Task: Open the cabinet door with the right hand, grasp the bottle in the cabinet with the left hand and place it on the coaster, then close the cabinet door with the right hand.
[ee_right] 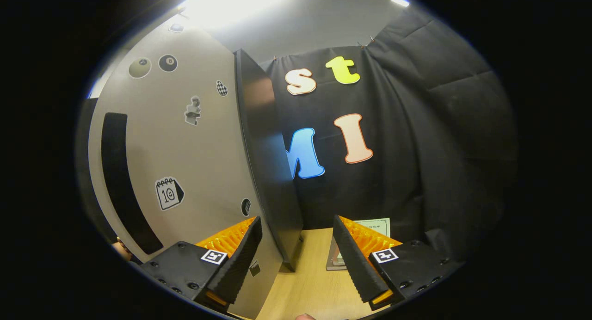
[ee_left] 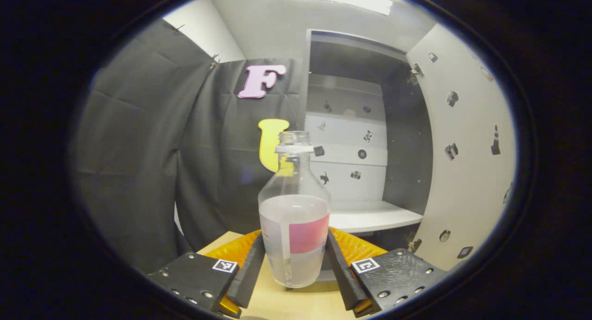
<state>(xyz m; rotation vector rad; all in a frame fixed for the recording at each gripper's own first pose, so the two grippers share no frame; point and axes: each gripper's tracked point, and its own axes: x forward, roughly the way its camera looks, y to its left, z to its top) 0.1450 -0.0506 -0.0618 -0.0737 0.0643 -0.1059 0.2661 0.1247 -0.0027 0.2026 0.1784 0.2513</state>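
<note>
A clear uncapped bottle (ee_left: 296, 204) with a pink label, about half full of cloudy liquid, stands upright between the fingers of my left gripper (ee_left: 295, 236). Both fingers press on its lower sides, and its base is at the wooden table (ee_left: 286, 306). Behind it the cabinet (ee_left: 360, 126) is open, with its door (ee_left: 467, 172) swung out to the right. In the right gripper view my right gripper (ee_right: 297, 223) is open, and the dark edge of the door (ee_right: 273, 181) stands between its fingers. There is a gap on the right finger's side.
The white shelf (ee_left: 370, 216) inside the cabinet is bare. The door's outer face (ee_right: 194, 149) carries stickers and a long black handle slot (ee_right: 122, 181). A flat pale square piece (ee_right: 372, 225) lies on the table (ee_right: 314, 287), partly hidden behind the right finger.
</note>
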